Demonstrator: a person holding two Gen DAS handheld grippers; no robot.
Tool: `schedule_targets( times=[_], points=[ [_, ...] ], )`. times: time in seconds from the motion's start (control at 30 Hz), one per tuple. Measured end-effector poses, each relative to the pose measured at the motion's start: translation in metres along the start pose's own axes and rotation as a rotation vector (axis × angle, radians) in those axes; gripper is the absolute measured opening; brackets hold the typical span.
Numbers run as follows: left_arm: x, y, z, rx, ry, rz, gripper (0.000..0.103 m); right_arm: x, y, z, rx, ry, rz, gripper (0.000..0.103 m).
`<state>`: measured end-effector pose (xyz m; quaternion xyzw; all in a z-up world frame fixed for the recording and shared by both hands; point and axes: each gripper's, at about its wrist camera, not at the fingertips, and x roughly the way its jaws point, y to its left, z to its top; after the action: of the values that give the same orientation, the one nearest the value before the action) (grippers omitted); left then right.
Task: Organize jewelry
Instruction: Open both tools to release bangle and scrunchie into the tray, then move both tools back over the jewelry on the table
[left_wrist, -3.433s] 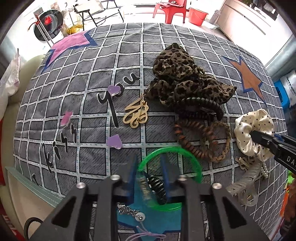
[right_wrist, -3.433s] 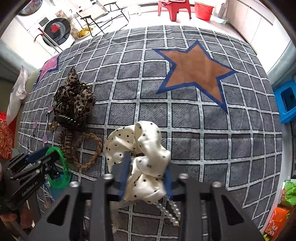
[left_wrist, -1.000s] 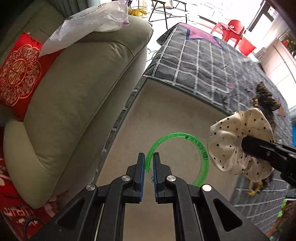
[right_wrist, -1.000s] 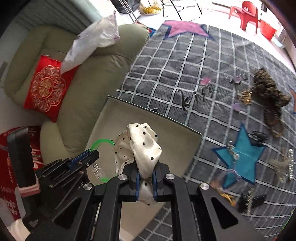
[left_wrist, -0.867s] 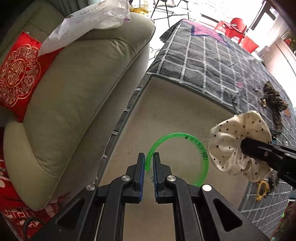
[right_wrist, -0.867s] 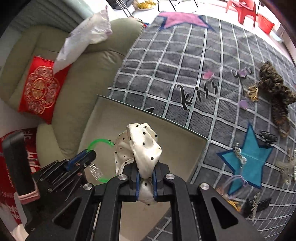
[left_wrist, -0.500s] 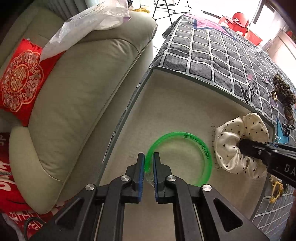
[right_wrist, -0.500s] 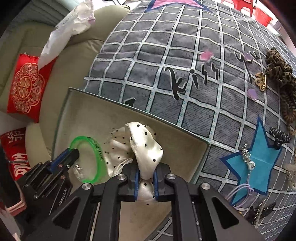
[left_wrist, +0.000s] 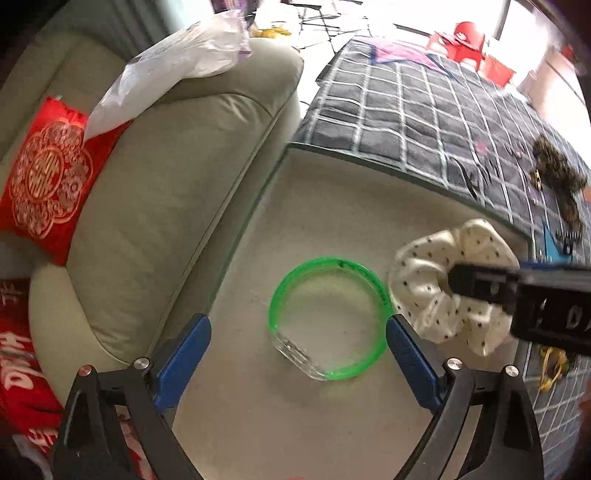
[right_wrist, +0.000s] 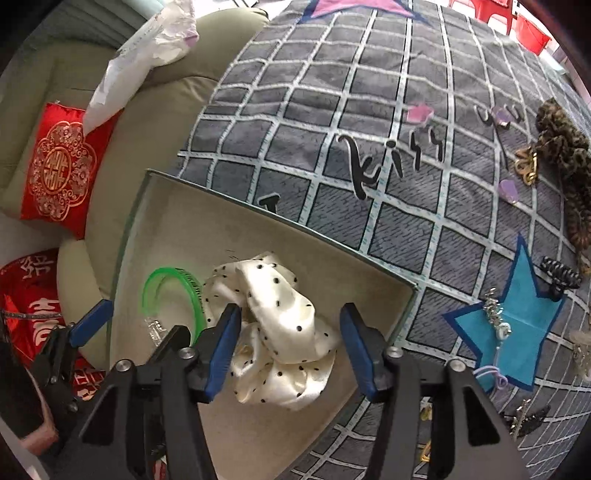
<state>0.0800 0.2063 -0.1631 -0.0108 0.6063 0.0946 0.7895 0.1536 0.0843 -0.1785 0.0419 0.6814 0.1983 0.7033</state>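
Inside the tray (left_wrist: 332, 424), both hand-held grippers, clamped before, are opening off bangle (left_wrist: 328, 317) and scrunchie (right_wrist: 280, 332).

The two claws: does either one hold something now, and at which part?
Nothing is held. The left claw is opening around the green bangle, and the right claw is opening around the dotted scrunchie.

The green bangle (left_wrist: 328, 317) looks like glossy translucent plastic with a clear section, and the dotted cream scrunchie (right_wrist: 280, 328) beside it is smooth satiny cloth with a soft sheen. Both lie in a box (right_wrist: 207, 221) lined in matt beige felt-like material. The grey checked rug (right_wrist: 369, 110) is fuzzy pile, the sofa (left_wrist: 147, 192) smooth leather-like, its red cushion (left_wrist: 44, 177) shiny embroidered cloth.
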Motion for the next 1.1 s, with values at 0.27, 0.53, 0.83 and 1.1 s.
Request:
schedule_targets(
  times=[0.27, 0.53, 0.83, 1.1],
  points=[
    [-0.021, 0.004, -0.008, -0.015, 0.003, -0.003, 0.103, -0.043, -0.006, -0.005, 0.037, -0.062, 0.036, 0.071],
    [-0.055, 0.008, -0.012, -0.001, 0.007, -0.006, 0.103, -0.081, -0.014, -0.032, 0.056, -0.107, 0.023, 0.09],
    [-0.089, 0.005, -0.018, 0.019, -0.039, 0.05, 0.103, -0.121, -0.026, -0.07, 0.07, -0.151, 0.003, 0.091],
    [-0.104, -0.018, -0.018, 0.088, -0.04, -0.025, 0.103, -0.157, -0.07, -0.118, 0.18, -0.185, 0.032, 0.091]
  ],
)
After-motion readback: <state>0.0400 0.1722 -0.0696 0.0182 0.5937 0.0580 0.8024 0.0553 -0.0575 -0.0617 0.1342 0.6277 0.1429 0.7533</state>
